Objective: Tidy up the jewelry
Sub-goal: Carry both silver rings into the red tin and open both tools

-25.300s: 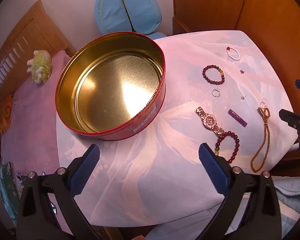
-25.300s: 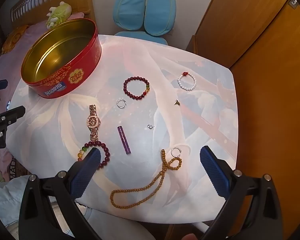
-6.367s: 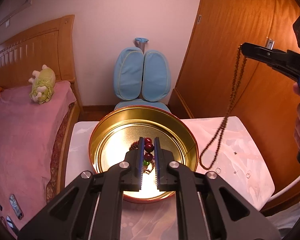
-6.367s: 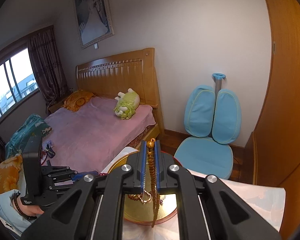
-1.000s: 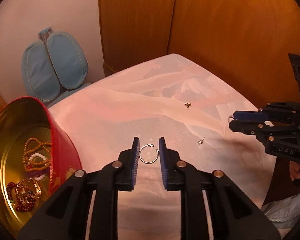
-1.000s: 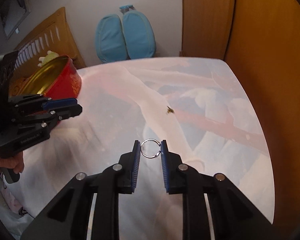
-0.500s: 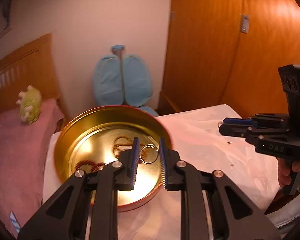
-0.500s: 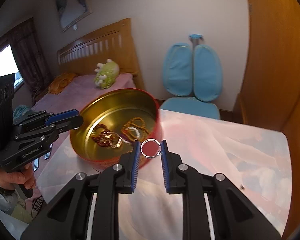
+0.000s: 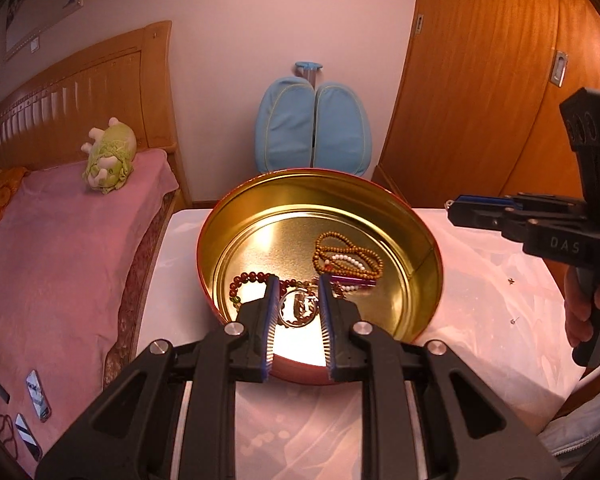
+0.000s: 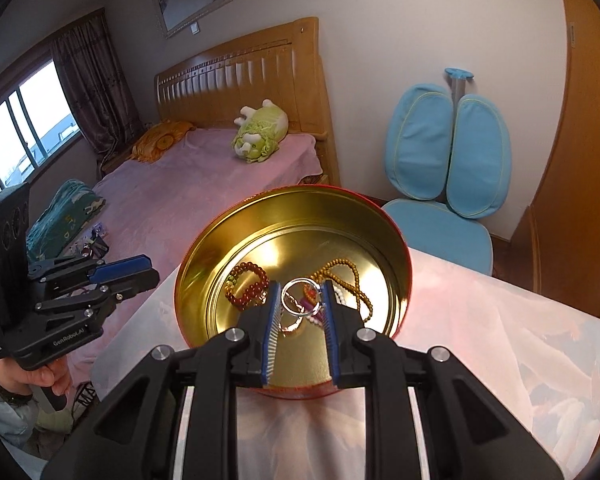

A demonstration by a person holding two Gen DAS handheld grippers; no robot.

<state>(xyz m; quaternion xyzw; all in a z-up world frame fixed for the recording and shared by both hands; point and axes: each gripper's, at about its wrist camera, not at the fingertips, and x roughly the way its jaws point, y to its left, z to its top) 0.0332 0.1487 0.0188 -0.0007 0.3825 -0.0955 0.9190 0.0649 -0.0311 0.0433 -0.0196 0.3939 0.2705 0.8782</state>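
A round red tin with a gold inside [image 9: 416, 220] [image 10: 400, 248] stands on the white table. In it lie a brown bead necklace [image 9: 340, 244], a white bead bracelet [image 9: 346, 259], a purple bar [image 9: 352, 279], a dark red bracelet [image 9: 246, 280] and a gold watch, partly hidden. My left gripper [image 9: 298, 308] is shut on a silver ring [image 9: 292, 310] over the tin's near side. My right gripper [image 10: 300, 300] is shut on another silver ring [image 10: 298, 298] above the tin; it also shows from the side in the left wrist view [image 9: 456, 204].
Two small earrings [image 9: 511, 281] [image 9: 514, 321] lie on the table's right part. A bed with a pink cover [image 9: 60, 240] is to the left, a blue chair [image 9: 312, 132] behind the table, a wooden wardrobe [image 9: 480, 100] to the right.
Both grippers, each with its ring, have come closer over the tin and now hang above its inside. The view has steadied.
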